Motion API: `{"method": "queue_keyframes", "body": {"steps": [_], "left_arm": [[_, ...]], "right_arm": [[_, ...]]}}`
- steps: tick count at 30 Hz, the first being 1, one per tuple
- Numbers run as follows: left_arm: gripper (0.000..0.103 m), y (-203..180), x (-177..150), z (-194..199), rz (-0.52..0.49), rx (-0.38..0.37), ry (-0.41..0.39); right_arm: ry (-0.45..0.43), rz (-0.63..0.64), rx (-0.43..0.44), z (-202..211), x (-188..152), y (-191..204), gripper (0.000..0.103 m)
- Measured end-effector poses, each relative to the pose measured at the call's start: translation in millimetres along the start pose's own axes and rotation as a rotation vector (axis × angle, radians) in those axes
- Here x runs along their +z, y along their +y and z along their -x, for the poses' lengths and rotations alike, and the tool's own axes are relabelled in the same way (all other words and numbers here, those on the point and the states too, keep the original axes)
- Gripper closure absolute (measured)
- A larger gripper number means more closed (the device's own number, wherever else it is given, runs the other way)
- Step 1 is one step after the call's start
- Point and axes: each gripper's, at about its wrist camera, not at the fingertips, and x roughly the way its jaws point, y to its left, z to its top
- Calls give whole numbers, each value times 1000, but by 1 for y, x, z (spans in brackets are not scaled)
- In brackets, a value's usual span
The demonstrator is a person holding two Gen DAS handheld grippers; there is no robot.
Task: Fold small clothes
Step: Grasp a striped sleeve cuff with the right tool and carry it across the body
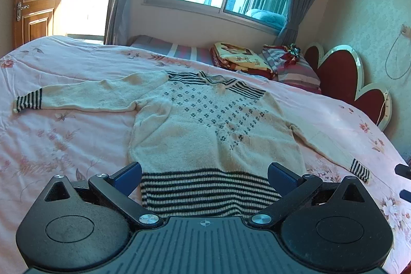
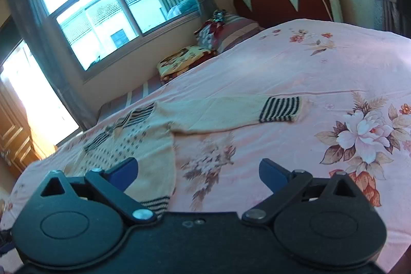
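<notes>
- The cream knitted sweater with black-striped cuffs, hem and collar [image 1: 205, 125] lies flat and face up on the pink floral bedsheet [image 1: 64, 145], fully spread out, so by my reading no fold has been made yet.
- Its left-hand sleeve [image 1: 77, 96] stretches straight out across the sheet, striped cuff at the far end.
- The left gripper [image 1: 204, 175] hovers at the striped hem [image 1: 205, 191], its blue-padded jaws spread wide on either side of the band and holding nothing (whether the pads touch the knit, I cannot tell).
- The other sleeve [image 2: 221, 114] angles away from the body, its striped cuff [image 2: 280, 109] resting on the sheet.
- The right gripper [image 2: 198, 171] hangs over the sweater's side edge and bare sheet, jaws likewise wide apart and empty, well short of that cuff.
- Everything is left to do: both sleeves probably need bringing in over the body, then the body needs folding.
</notes>
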Motion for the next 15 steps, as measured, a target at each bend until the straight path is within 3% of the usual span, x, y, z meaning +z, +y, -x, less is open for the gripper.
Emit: {"method": "queue_keyframes", "body": {"steps": [1,2,6,12,15], "left_arm": [[0,-3,4,-11,-6,-14,17],[0,-6,7,-22,-5,-18,25],[0,-18,17,-65,-10,9,54],[0,-39,34,-127,-27,17,108],[0,-47,45,-154,-38,40,110]], "right_arm": [[5,-37,-9,-13,6,-11,53],[13,-76,-21,-27,11,-22,64],[17,-217,-55,-83,20,-59,58],[42,-503,-90,-155,9,-118,64],[8,-491,-91,-166,12,-115,64]]}}
